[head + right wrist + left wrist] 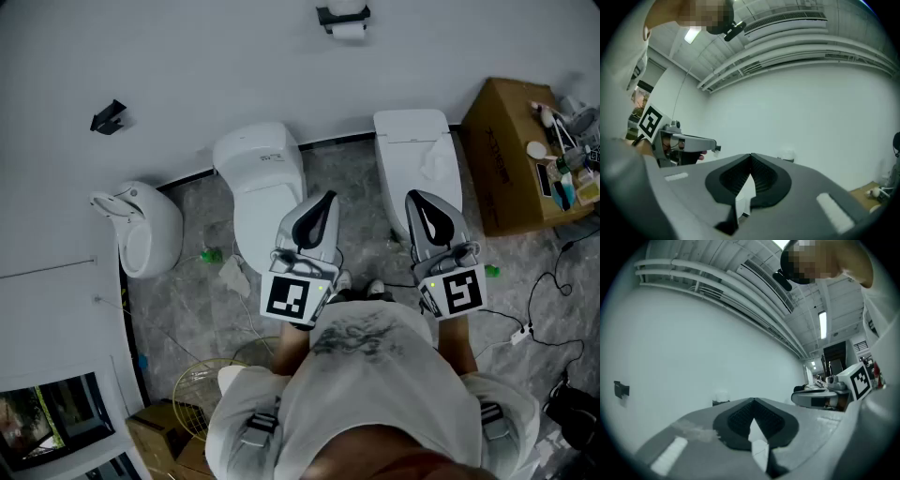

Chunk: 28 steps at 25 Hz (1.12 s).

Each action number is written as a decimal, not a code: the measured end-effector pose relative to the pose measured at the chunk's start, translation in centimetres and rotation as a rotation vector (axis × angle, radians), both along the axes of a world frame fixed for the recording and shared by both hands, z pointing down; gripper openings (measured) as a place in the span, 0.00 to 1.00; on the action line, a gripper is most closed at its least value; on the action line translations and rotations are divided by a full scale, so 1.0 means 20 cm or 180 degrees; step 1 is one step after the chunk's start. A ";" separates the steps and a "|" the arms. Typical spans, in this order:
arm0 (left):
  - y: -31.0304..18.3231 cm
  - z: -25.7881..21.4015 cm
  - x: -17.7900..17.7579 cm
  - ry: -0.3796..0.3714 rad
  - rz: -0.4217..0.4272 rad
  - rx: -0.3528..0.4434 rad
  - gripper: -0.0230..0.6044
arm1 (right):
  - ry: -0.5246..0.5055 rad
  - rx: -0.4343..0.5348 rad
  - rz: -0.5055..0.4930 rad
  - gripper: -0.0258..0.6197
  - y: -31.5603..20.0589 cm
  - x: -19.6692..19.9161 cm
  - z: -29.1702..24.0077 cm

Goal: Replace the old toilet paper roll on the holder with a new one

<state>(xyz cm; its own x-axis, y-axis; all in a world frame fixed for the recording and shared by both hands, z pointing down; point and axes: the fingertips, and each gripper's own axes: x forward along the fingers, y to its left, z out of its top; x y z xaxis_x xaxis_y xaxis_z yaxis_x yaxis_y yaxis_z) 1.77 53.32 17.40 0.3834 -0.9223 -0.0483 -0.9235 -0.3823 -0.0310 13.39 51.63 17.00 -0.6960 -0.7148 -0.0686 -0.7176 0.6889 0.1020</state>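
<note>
1. Two grippers show in the head view, held side by side in front of the person's torso and aimed at the white wall. We find the left gripper [324, 199] over the left toilet [261, 178] and the right gripper [416, 197] over the right toilet [417, 150].
2. Head view, task items: the holder [343, 14] is fixed to the wall above the gap between the two toilets, and the toilet paper roll [350, 31] sits on it, well apart from both grippers. A urinal [141, 225] hangs at the left, and a cardboard box [502, 150] stands on the floor at the right.
3. Left gripper view: we see the jaws fully together, ribbed pads meeting at the tip with nothing between them. The toilet paper roll [721, 394] appears small and pale on the wall just left of the jaw tip. A black bracket [621, 389] sits on the wall at the far left, and the right gripper is in view at the right.
4. Right gripper view: these jaws are likewise pressed together and empty. The toilet paper roll [787, 153] shows on the wall just right of the jaw tip — small, and too faint for us to judge how much paper it carries. The left gripper is in view at the left.
</note>
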 end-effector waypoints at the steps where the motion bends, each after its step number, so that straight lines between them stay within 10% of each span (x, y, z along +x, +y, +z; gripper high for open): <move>1: 0.01 0.00 0.00 0.0016 0.0003 -0.0001 0.04 | 0.0001 0.0005 0.0000 0.04 0.01 -0.01 0.00; 28: -0.16 0.10 -0.07 0.0074 -0.0118 -0.0159 0.04 | -0.0081 0.0036 -0.0005 0.04 -0.21 -0.11 0.05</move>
